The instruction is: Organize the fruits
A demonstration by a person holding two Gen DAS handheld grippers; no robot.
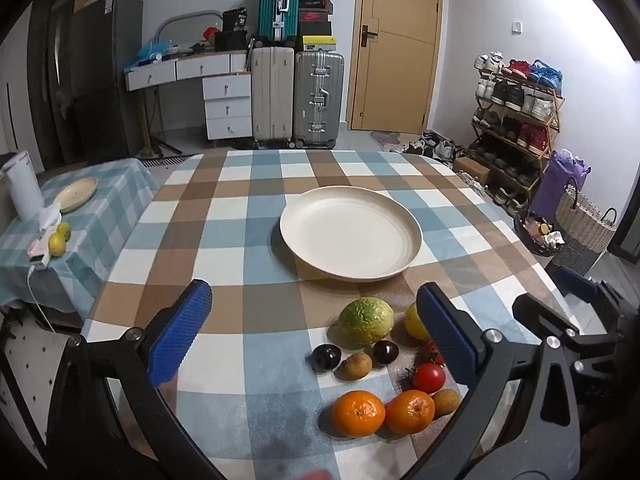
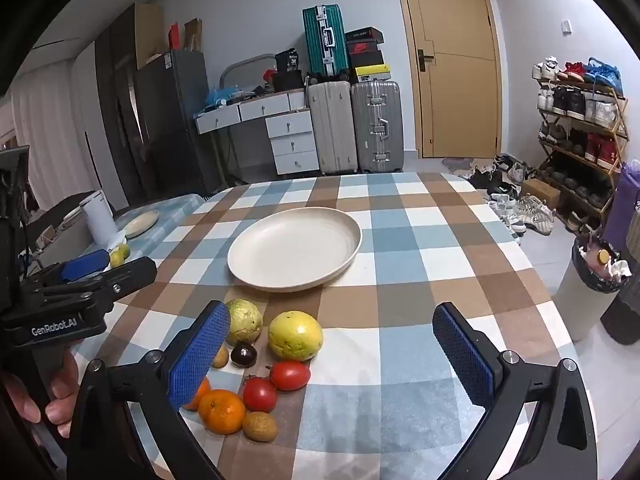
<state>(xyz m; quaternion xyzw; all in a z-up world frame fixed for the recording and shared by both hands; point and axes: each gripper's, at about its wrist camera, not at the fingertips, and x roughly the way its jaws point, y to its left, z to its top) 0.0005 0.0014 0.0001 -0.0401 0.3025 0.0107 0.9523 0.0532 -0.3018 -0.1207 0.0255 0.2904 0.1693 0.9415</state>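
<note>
An empty cream plate [image 1: 350,232] [image 2: 295,249] sits mid-table on the checked cloth. In front of it lies a cluster of fruit: a green-yellow guava [image 1: 365,320] [image 2: 245,321], a yellow one [image 2: 295,335], two dark plums [image 1: 326,357] [image 1: 385,352], tomatoes [image 1: 429,377] [image 2: 290,374], two oranges [image 1: 357,413] [image 1: 409,411] and brown kiwis [image 1: 354,365] [image 2: 260,426]. My left gripper [image 1: 316,328] is open and empty, above the near-left of the cluster. My right gripper [image 2: 332,356] is open and empty, above the cluster's right side.
A side table at left carries a small plate [image 1: 76,194], a white kettle [image 1: 25,190], two limes [image 1: 59,239] and a charger. A bin [image 2: 596,276] and a shoe rack [image 2: 580,136] stand to the right. Suitcases and a door are behind.
</note>
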